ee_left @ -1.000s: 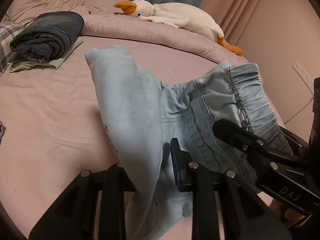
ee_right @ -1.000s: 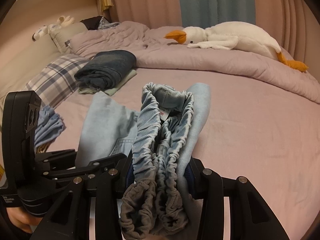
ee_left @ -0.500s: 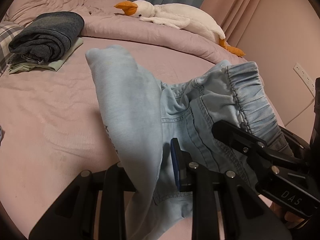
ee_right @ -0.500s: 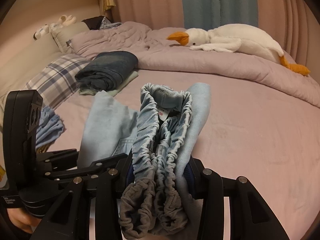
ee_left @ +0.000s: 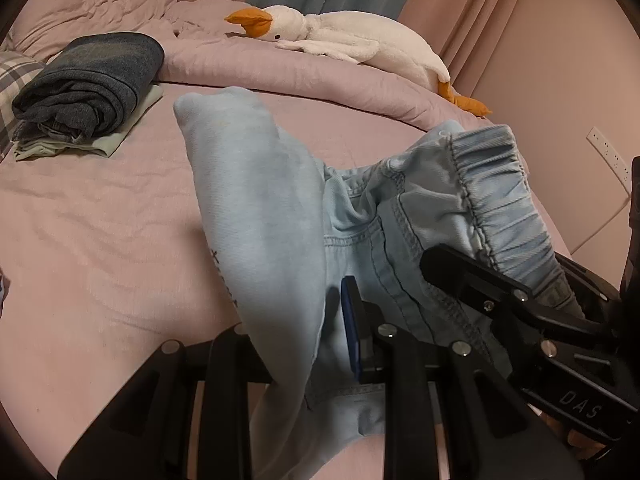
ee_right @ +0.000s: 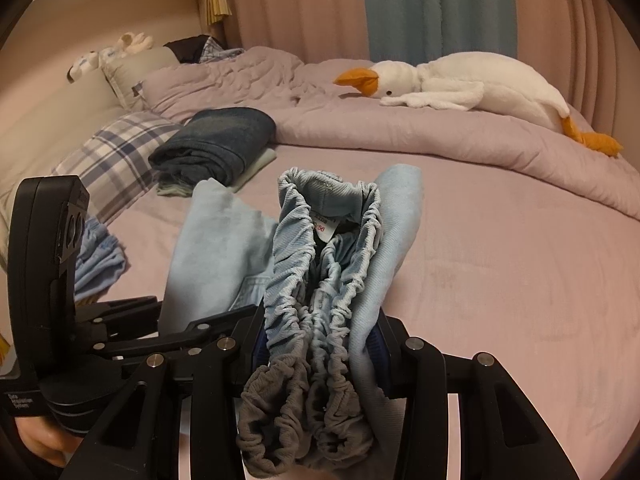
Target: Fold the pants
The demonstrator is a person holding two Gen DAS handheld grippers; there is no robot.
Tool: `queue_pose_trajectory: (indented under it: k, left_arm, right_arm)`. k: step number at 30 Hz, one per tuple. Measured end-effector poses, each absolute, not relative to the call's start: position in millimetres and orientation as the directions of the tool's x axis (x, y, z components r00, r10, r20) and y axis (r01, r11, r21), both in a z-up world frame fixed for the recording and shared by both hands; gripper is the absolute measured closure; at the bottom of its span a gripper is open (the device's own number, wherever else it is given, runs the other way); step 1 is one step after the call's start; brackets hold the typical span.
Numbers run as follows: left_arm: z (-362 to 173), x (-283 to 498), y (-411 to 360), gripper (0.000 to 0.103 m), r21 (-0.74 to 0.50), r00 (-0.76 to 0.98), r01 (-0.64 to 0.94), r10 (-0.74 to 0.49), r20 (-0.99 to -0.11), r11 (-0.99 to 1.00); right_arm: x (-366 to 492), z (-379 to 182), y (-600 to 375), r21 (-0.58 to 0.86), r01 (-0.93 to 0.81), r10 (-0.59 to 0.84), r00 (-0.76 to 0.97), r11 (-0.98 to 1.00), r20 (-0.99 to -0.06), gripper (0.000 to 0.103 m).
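Light blue denim pants (ee_left: 276, 216) with an elastic waistband (ee_left: 500, 196) are held up over the pink bed. My left gripper (ee_left: 304, 332) is shut on a fold of the pants' leg fabric. My right gripper (ee_right: 320, 336) is shut on the bunched waistband (ee_right: 320, 280), which stands up between its fingers. The right gripper also shows in the left wrist view (ee_left: 500, 300), close on the right. The left gripper shows in the right wrist view (ee_right: 132, 320), close on the left.
A folded stack of dark jeans (ee_left: 88, 84) on pale clothes lies at the far left. A white goose plush (ee_left: 344, 36) rests on the rolled pink duvet at the back. A plaid pillow (ee_right: 112, 152) and crumpled blue cloth (ee_right: 96, 260) lie left.
Both grippers keep their hold on the pants and have barely moved; the views have shifted only slightly.
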State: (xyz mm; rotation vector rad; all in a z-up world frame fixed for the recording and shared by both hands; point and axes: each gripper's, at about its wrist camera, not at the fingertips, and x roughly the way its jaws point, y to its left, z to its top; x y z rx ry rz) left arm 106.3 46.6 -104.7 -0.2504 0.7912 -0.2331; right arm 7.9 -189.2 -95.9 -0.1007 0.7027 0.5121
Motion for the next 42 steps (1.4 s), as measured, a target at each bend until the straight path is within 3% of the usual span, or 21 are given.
queue_pose_trajectory:
  k: [42]
  left_arm:
    - [-114, 145, 44, 0.080, -0.281, 0.662, 0.117, -0.286, -0.693, 0.952]
  right_arm:
    - [43, -100, -184, 0.103, -0.458, 0.406, 0.635, 0.883, -0.657, 0.059]
